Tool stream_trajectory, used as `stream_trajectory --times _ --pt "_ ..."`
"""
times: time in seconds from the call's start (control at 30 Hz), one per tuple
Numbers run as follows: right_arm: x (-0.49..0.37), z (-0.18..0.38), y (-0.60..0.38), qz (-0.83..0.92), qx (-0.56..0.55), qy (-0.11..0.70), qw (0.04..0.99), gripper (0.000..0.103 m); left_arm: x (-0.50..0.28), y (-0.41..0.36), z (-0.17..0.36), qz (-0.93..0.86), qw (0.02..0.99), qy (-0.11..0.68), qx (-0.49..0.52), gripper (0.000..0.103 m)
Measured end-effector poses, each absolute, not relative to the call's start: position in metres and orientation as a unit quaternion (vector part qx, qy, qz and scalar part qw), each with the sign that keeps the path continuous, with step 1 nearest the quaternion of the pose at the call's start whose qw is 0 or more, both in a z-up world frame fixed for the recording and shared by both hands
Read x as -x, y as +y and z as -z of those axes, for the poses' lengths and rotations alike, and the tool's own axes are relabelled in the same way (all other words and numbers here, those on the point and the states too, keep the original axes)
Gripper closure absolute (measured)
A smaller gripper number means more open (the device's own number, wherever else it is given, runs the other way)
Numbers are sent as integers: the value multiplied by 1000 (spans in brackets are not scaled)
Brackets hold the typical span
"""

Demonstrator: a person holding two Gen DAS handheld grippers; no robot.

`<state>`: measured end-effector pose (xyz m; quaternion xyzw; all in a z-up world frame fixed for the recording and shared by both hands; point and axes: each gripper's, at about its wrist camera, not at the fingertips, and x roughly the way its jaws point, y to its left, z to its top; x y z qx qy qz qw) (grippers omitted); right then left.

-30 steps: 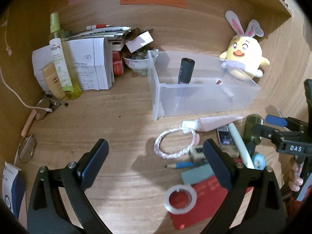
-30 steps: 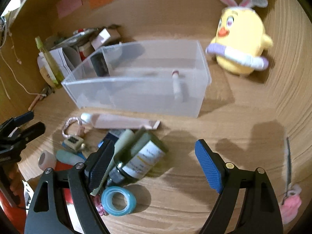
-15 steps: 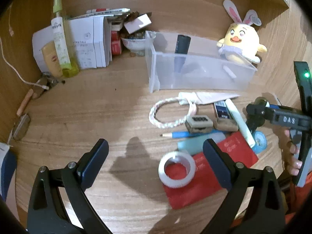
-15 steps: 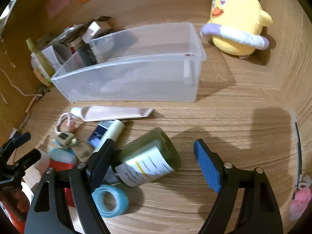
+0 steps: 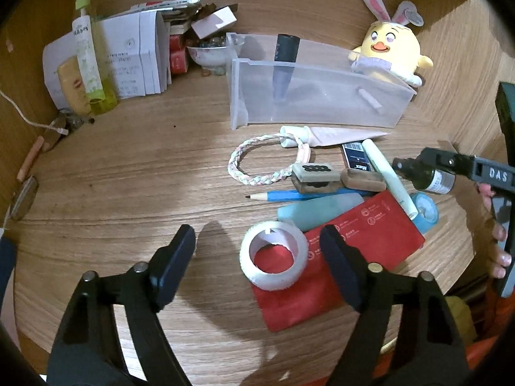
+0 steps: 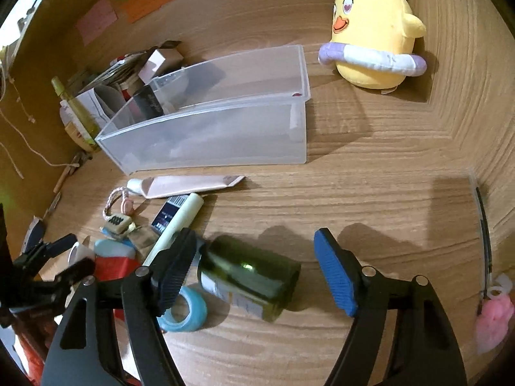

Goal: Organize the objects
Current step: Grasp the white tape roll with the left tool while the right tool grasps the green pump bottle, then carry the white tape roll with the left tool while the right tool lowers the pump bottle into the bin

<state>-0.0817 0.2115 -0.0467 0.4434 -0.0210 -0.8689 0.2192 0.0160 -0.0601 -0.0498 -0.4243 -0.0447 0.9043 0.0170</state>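
A clear rectangular plastic bin (image 5: 322,103) stands on the wooden desk (image 5: 128,177) just in front of a yellow plush chick with rabbit ears (image 5: 389,53). Inside it a dark cylindrical tube (image 5: 285,64) leans upright at the left end, and a small white stick (image 5: 370,98) lies near the right end; the rest of the bin floor is bare. Behind its left end sits a small white bowl (image 5: 207,56) of what look like beads. The left tool (image 5: 257,259) is unclenched, its jaws closing, with a white tape roll (image 5: 273,259) lying on a red flat packet (image 5: 338,257) between them, not pressed. The right tool (image 6: 256,270) is also released, straddling a dark green glass bottle (image 6: 249,278) lying on its side beside a blue tape ring (image 6: 188,313).
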Motion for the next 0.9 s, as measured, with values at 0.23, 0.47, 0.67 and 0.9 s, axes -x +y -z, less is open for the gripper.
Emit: stream_trajectory --times 0.23,0.47,0.67,0.9 --pt "83 60 214 861 -459 -35 215 30 -19 -64 53 -903 12 -54 425 44" --pt "82 61 213 864 -452 -33 217 46 -22 -64 51 -905 5 -50 423 65" --pt "83 62 212 865 -450 -26 220 64 -25 -68 38 -916 -5 -51 399 65" --pt "79 53 213 875 -431 -25 218 64 -20 -68 18 -928 -7 -47 369 65"
